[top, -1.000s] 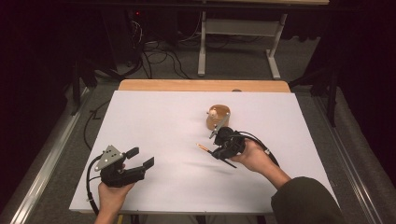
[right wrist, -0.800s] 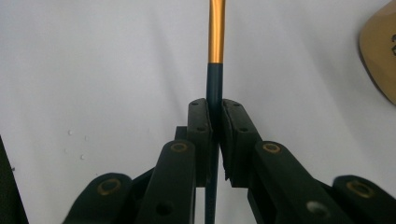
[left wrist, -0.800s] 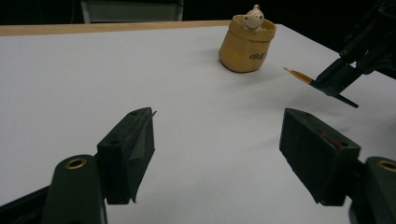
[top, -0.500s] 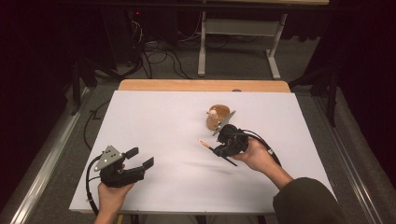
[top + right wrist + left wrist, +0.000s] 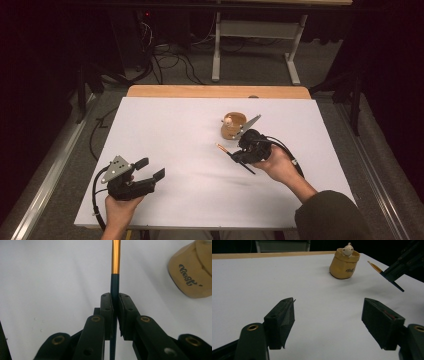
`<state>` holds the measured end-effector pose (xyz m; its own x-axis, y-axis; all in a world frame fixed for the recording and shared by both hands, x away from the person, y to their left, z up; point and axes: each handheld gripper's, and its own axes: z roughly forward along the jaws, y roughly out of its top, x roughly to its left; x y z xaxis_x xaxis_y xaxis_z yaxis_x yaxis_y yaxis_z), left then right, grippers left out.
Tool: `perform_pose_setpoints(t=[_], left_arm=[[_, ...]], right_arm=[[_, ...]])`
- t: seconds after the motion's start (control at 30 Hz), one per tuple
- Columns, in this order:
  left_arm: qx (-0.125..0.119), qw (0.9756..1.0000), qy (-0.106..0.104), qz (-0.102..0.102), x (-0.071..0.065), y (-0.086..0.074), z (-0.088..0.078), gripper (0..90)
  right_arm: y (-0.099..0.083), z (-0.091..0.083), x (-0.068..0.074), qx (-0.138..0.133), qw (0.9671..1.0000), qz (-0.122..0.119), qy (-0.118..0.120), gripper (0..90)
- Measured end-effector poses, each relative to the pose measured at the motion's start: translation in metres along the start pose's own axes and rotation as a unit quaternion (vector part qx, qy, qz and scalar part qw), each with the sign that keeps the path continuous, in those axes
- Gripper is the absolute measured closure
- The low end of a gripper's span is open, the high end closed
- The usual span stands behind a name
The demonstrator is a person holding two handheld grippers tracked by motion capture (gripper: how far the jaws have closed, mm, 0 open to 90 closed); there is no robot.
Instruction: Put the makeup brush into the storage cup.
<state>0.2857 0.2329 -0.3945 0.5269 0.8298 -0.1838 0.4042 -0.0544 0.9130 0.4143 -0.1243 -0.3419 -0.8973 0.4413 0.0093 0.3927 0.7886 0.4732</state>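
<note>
Our right tongs [image 5: 115, 302] pinch the brush [image 5: 115, 260] near the cup [image 5: 233, 126]; our left tongs [image 5: 329, 322] sit spread above the bench [image 5: 175, 135].

The left gripper [image 5: 147, 169] is black, with a grey three-cornered plate on top and a black cable that curves from its back. Its two jaws are thick black blocks on dark arms, and each arm has a brass-coloured ring. The right gripper [image 5: 231, 154] has the same black body, grey plate, brass rings and small screw holes in its pads. The person wears a dark olive sleeve [image 5: 332, 217] on the right arm.
</note>
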Motion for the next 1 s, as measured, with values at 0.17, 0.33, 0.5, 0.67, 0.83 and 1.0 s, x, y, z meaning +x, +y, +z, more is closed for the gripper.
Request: perform_pose_setpoints(t=[0.17,0.33,0.5,0.67,0.83,1.0], left_arm=[[0.002,1.0,0.0,0.001,0.001,0.0,0.001,27.0],[-0.001,1.0,0.002,-0.001,0.001,0.0,0.0,27.0],[0.001,1.0,0.001,0.001,0.001,0.0,0.002,27.0],[0.0,1.0,0.002,0.0,0.002,0.0,0.001,26.9],[0.002,1.0,0.002,0.002,0.001,0.0,0.002,27.0],[0.001,1.0,0.002,0.001,0.002,0.0,0.002,26.9]], right_arm=[[-0.002,-0.006,-0.003,-0.013,0.9999,0.003,-0.007,84.9],[-0.005,-0.012,-0.006,-0.032,0.9994,0.013,-0.007,84.9],[-0.006,-0.016,-0.008,-0.043,0.9988,0.019,-0.012,84.9],[-0.007,-0.02,-0.01,-0.055,0.9982,0.023,-0.012,84.9],[-0.008,-0.021,-0.012,-0.06,0.9978,0.027,-0.015,84.9],[-0.009,-0.025,-0.013,-0.068,0.9971,0.031,-0.018,84.9]])
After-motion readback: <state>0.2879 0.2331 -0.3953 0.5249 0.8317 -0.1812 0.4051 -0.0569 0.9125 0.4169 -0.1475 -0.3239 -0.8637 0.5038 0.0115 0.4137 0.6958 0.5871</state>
